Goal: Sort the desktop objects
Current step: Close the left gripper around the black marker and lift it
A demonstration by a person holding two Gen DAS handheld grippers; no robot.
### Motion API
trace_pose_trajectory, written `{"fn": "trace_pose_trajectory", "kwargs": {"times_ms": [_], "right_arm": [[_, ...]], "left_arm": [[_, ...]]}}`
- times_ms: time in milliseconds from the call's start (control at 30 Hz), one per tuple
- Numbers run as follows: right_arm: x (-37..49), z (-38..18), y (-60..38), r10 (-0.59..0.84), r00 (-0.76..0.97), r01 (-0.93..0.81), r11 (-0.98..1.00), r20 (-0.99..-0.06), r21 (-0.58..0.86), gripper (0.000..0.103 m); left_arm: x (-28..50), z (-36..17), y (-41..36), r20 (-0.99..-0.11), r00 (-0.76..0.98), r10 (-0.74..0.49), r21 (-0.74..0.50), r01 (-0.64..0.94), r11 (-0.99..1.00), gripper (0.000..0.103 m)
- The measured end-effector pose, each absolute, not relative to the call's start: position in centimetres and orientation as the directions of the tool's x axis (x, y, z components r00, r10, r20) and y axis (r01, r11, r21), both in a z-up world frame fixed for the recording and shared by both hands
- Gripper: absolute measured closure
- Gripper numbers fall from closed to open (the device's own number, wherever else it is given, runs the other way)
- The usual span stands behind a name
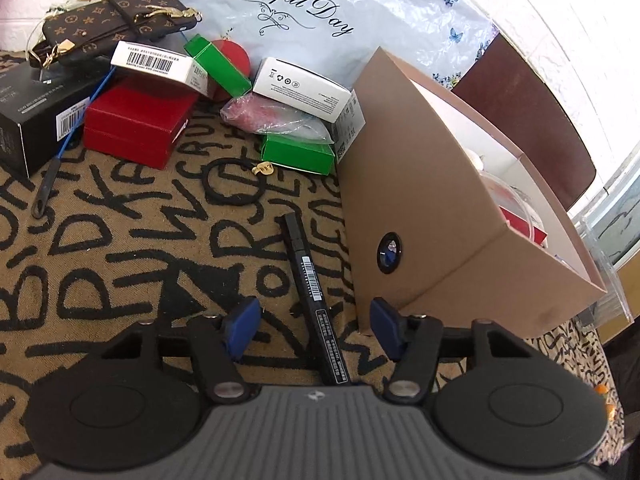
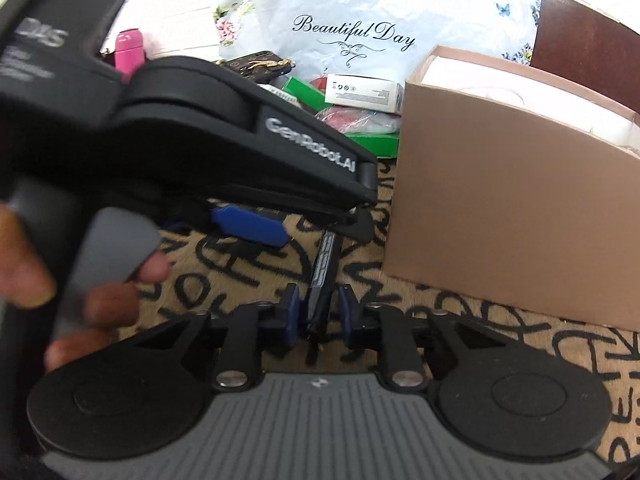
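Observation:
A black marker with a white barcode label lies on the lettered tan cloth, just left of a tan cardboard box. My left gripper is open and straddles the marker's near half, its blue pads apart from it. In the right wrist view the same marker runs between the pads of my right gripper, which is shut on its near end. The left tool's blue pad hovers over the marker's far part, and a hand holds that tool's trigger.
Behind the marker are a black hair tie, green boxes, a red box, white boxes, a bagged red item and a patterned phone case. A black box, a blue-handled tool and a white bag lie beyond.

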State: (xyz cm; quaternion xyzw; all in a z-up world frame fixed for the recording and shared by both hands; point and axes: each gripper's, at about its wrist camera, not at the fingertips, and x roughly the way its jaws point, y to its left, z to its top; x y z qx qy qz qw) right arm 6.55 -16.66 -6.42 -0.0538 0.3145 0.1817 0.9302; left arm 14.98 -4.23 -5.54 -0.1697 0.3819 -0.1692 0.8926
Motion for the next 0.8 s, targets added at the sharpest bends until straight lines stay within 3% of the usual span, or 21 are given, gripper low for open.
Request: {"fn": "trace_pose_trajectory", "kwargs": {"times_ms": [133, 233, 800], "right_arm": [[4.9, -6.3, -17.5, 0.334, 0.721, -0.405, 0.914, -0.607, 0.022, 0.089], [3.8, -6.3, -18.1, 0.339, 0.715, -0.413, 0.911, -0.611, 0.023, 0.09], [2.2, -7.1, -18.6, 0.339, 0.714, -0.412, 0.911, -0.612, 0.024, 0.088]], "left_arm": [[14.7, -5.8, -4.3, -0.628, 0.654, -0.422, -0.436, 0.154, 0.887, 0.06], [14.4, -6.0, -4.5, -0.639, 0.662, -0.392, -0.414, 0.133, 0.9, 0.083], [9.9, -6.3, -4.5, -0.641, 0.64, -0.424, -0.451, 0.134, 0.882, 0.079]]}}
